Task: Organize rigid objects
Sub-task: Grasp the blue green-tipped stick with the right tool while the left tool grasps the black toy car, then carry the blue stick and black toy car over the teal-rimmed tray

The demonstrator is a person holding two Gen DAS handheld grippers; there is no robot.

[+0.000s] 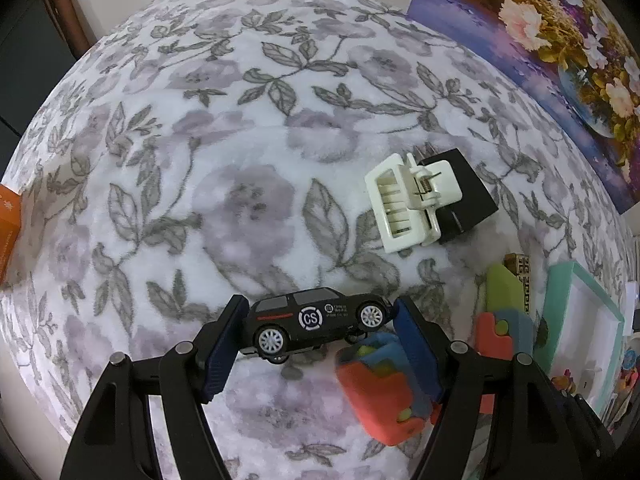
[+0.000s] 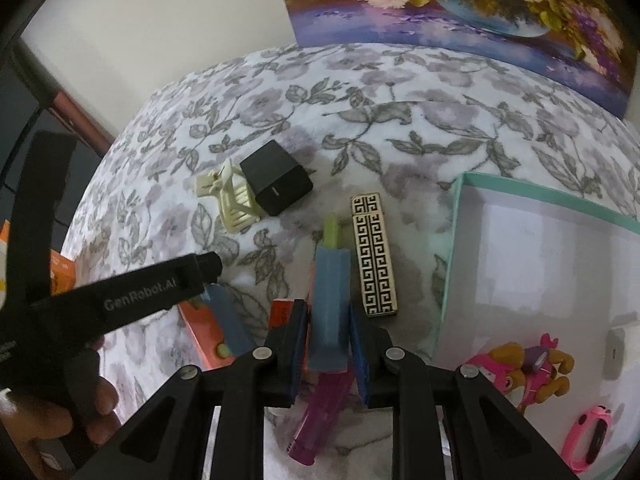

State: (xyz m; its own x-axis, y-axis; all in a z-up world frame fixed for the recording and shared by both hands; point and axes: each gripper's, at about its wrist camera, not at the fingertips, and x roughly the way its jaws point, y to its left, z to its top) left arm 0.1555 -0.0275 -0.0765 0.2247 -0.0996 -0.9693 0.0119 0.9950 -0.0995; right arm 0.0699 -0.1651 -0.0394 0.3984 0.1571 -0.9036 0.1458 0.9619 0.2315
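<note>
toy car (image 1: 316, 322), black with white wheels and a "cs" roundel on its side, sits crosswise between the pads of the left gripper (image 1: 320, 320), nose and tail touching a pad each; looks clamped and lifted off the floral blanket (image 1: 224, 128), though how far off i can't tell. landmark for everything else: the teal-rimmed box (image 2: 456, 240), its white inside mostly bare.

- right gripper (image 2: 329, 344): closed on a blue foam block (image 2: 330, 300) with a yellow-green tip, held just beside the box's near-left wall.
- patterned black-and-cream bar (image 2: 374, 256): flat on the blanket, between that block and the box wall.
- magenta tube (image 2: 320, 420): under the right gripper, outside the box.
- orange-and-blue foam piece (image 1: 380, 392): on the blanket further from the box, near the car.
- cream hair claw (image 1: 408, 200) touching a black cube (image 1: 468, 196): well apart from the box, toward the flower painting (image 1: 540, 40).
- already in the box's lower corner: a pink-and-tan plush figure (image 2: 528, 368), a pink wristband (image 2: 592, 436), a white item at the frame edge.

judgement: early-to-middle. a few things boxed, two in hand, at least five loose. left to do, likely: carry the car and the block over the rim, then clear the rest.
</note>
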